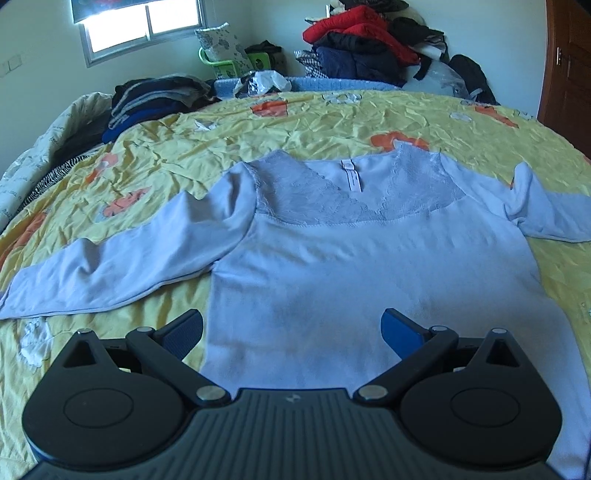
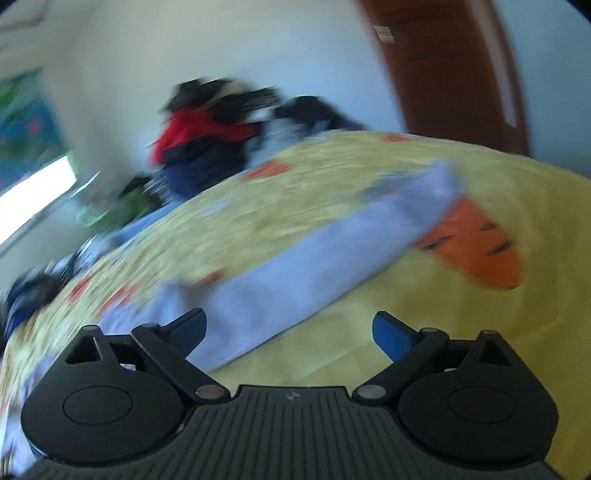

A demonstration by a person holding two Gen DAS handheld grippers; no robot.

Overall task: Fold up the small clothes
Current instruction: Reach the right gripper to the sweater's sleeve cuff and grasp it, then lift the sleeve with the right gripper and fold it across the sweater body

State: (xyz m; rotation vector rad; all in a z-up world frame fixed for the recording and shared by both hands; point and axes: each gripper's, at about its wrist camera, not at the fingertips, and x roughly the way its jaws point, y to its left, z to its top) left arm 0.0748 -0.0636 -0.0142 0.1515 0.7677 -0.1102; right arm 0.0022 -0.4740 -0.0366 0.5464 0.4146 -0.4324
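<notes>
A pale lavender long-sleeved top point(image 1: 369, 266) with a lace yoke lies spread flat on the yellow bedsheet point(image 1: 295, 125), collar away from me and both sleeves out to the sides. My left gripper point(image 1: 291, 332) hovers over the lower part of its body, jaws wide open and nothing between them. In the blurred right wrist view, one sleeve point(image 2: 314, 266) of the top runs diagonally across the sheet point(image 2: 443, 350). My right gripper point(image 2: 290, 332) is open above the sleeve's near end, its blue pads not pressing on any cloth.
A dark folded stack point(image 1: 147, 99) sits at the bed's far left. A heap of red and dark clothes point(image 1: 369, 44) is piled at the far right, beside a wooden door point(image 1: 569, 62). A window point(image 1: 140, 26) is on the back wall.
</notes>
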